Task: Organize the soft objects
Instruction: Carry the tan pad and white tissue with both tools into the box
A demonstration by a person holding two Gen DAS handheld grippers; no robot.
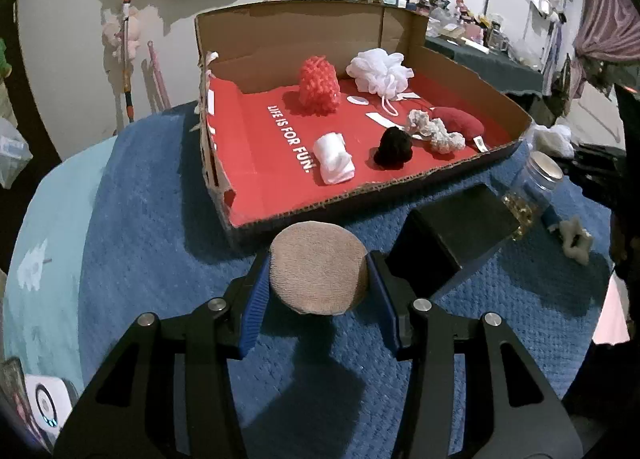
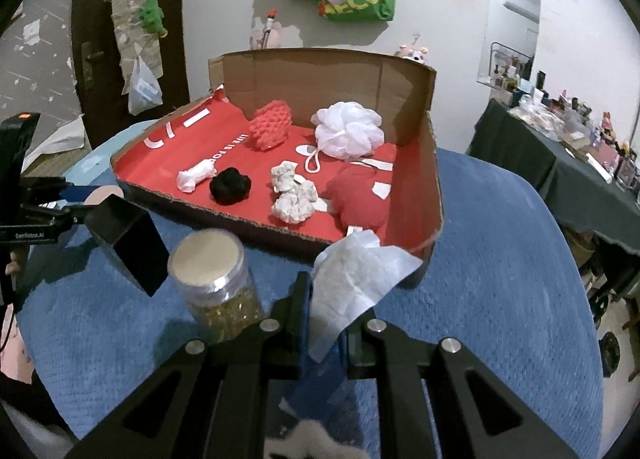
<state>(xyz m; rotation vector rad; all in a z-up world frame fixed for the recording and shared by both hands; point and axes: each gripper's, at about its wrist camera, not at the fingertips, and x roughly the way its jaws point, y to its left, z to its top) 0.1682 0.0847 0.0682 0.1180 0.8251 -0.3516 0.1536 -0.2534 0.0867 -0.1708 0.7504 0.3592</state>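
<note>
left gripper (image 1: 318,279) pinches a round tan ribbed pad (image 1: 318,267); right gripper (image 2: 324,299), pressed together, pinches a crumpled white sheet (image 2: 356,271), at six o'clock of the red-lined box (image 2: 434,187).

A blue waffle-textured blanket (image 1: 140,219) is covering the surface, and a brown cardboard box (image 1: 280,31) is showing a red lining printed with white lettering. Inside it, colours are sitting side by side — an orange-red knitted sponge (image 1: 319,85), a white mesh puff (image 1: 378,71), a white rolled cloth (image 1: 334,159), a black pom (image 1: 394,147), a cream crocheted piece (image 1: 436,131) and a dark red cushion (image 1: 458,121). A tan round pad (image 1: 318,267) is lying between blue ribbed pads (image 1: 256,299), and a white tissue (image 2: 356,275) is hanging between black fingers (image 2: 298,299).
</note>
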